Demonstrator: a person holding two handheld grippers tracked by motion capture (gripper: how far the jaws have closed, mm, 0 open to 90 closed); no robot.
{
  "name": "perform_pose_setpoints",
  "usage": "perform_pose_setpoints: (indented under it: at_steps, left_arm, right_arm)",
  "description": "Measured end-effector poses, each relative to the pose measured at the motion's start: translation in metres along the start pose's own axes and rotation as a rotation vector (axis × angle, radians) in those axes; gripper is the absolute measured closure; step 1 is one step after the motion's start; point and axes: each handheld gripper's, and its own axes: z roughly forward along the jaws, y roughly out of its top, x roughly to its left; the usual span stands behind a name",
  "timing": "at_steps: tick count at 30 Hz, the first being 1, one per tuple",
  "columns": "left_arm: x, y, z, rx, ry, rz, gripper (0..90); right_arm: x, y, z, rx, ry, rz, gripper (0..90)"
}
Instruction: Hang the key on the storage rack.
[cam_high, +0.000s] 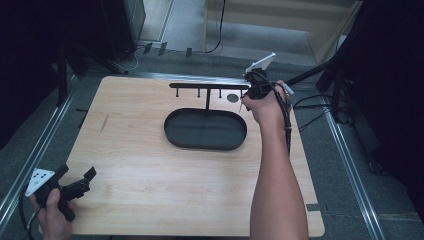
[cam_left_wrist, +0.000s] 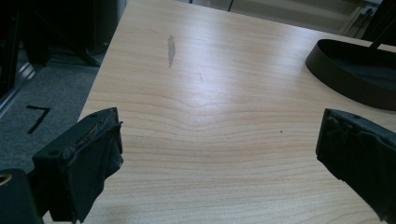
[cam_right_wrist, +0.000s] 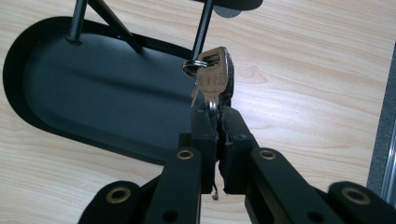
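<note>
Item: key (cam_right_wrist: 214, 77) on a stand (cam_high: 207, 90), held.
I see my right gripper (cam_right_wrist: 215, 112) pinched tight on the key at frame centre, its ring at a peg above the black tray (cam_right_wrist: 70, 88); my left gripper (cam_left_wrist: 219, 149) gapes wide, holding nothing, lower left of the table (cam_high: 150, 170).
</note>
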Motion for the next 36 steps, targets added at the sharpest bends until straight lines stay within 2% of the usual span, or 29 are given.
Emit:
perform_pose_setpoints:
  at_steps: [4, 6, 9, 13, 15, 27, 36]
  left_arm:
    - [0.000, 0.000, 0.000, 0.000, -0.001, -0.002, 0.6]
    - [0.000, 0.000, 0.000, -0.002, -0.002, -0.003, 0.6]
    - [0.000, 0.000, 0.000, -0.001, -0.001, -0.004, 0.6]
    - [0.000, 0.000, 0.000, -0.001, -0.002, -0.004, 0.6]
    - [0.000, 0.000, 0.000, 0.000, -0.003, -0.002, 0.6]
    - [0.000, 0.000, 0.000, 0.004, 0.001, 0.009, 0.6]
    - [0.000, 0.000, 0.000, 0.004, 0.000, 0.009, 0.6]
  right_arm:
    - [0.000, 0.001, 0.001, -0.003, 0.003, 0.003, 83.1]
    - [0.000, 0.002, 0.002, -0.004, -0.007, 0.004, 86.6]
    - [0.000, 0.001, 0.004, -0.010, -0.023, 0.000, 86.9]
    - [-0.001, -0.001, 0.008, -0.006, -0.034, -0.006, 81.6]
    - [-0.002, -0.004, 0.011, -0.006, -0.044, -0.004, 80.0]
    - [-0.022, -0.028, 0.034, 0.037, -0.022, 0.030, 74.9]
    - [-0.035, -0.047, 0.051, 0.056, -0.020, 0.045, 63.3]
